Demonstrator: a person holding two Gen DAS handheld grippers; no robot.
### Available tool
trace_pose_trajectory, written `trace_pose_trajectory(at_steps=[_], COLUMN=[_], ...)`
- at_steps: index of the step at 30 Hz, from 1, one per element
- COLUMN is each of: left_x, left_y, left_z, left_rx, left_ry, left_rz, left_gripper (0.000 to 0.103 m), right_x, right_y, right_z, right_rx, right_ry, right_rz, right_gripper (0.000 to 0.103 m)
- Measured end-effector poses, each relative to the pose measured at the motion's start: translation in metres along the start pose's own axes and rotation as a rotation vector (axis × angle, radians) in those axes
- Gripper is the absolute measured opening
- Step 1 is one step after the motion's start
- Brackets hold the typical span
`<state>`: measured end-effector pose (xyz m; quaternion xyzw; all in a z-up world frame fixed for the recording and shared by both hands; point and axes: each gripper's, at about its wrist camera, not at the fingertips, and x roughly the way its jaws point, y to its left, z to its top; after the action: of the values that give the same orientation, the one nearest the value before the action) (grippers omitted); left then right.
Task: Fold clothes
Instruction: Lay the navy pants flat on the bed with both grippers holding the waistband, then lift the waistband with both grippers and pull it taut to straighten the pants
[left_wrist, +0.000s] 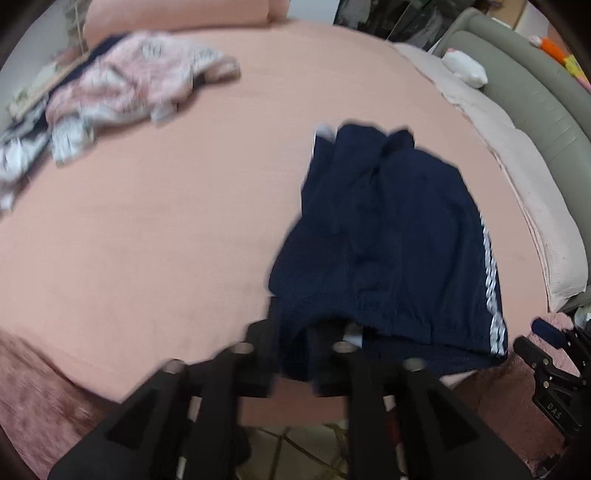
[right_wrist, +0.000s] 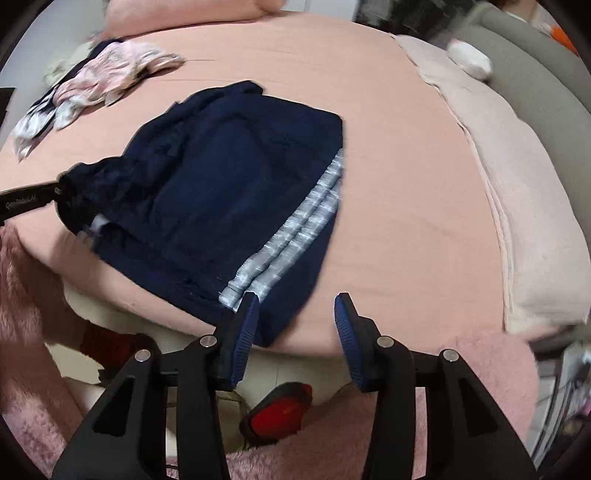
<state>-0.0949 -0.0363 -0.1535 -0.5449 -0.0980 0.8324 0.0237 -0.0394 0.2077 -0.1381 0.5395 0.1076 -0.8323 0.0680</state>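
Navy shorts with white side stripes lie folded on the pink bed sheet. My left gripper is shut on the waistband edge of the shorts near the bed's front edge; in the right wrist view it shows at the left, pinching bunched waistband. The shorts also fill the middle of the right wrist view. My right gripper is open and empty, its blue pads just in front of the striped corner of the shorts, not touching it. It shows at the far right of the left wrist view.
A heap of pink and white clothes lies at the far left of the bed. A pale pink blanket runs along the right side by a grey headboard. A pink fluffy rug and a red object lie below the bed's edge.
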Motion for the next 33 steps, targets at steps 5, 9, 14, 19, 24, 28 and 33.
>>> trace_pose_trajectory(at_steps=[5, 9, 14, 19, 24, 28, 33], left_x=[0.006, 0.009, 0.013, 0.021, 0.006, -0.022, -0.019], left_y=[0.01, 0.018, 0.006, -0.008, -0.021, -0.019, -0.03], left_z=[-0.017, -0.023, -0.027, -0.026, -0.019, -0.004, -0.008], left_rx=[-0.093, -0.15, -0.125, -0.133, -0.03, 0.008, 0.085], left_ry=[0.02, 0.004, -0.019, 0.001, -0.069, -0.155, -0.148], left_rz=[-0.024, -0.048, -0.148, -0.302, -0.202, -0.159, -0.035], left_gripper=[0.049, 0.054, 0.054, 0.048, 0.004, 0.004, 0.015], right_x=[0.02, 0.051, 0.056, 0.051, 0.041, 0.026, 0.006], right_y=[0.048, 0.072, 0.059, 0.032, 0.004, -0.016, -0.033], right_z=[0.016, 0.021, 0.031, 0.026, 0.024, 0.025, 0.024], right_rx=[-0.159, -0.274, -0.175, -0.079, 0.043, 0.118, 0.197], right_ry=[-0.016, 0.008, -0.03, -0.067, -0.101, -0.144, -0.19], right_rz=[0.081, -0.031, -0.001, 0.022, 0.018, -0.01, -0.041], right_gripper=[0.044, 0.042, 0.021, 0.019, 0.015, 0.015, 0.016])
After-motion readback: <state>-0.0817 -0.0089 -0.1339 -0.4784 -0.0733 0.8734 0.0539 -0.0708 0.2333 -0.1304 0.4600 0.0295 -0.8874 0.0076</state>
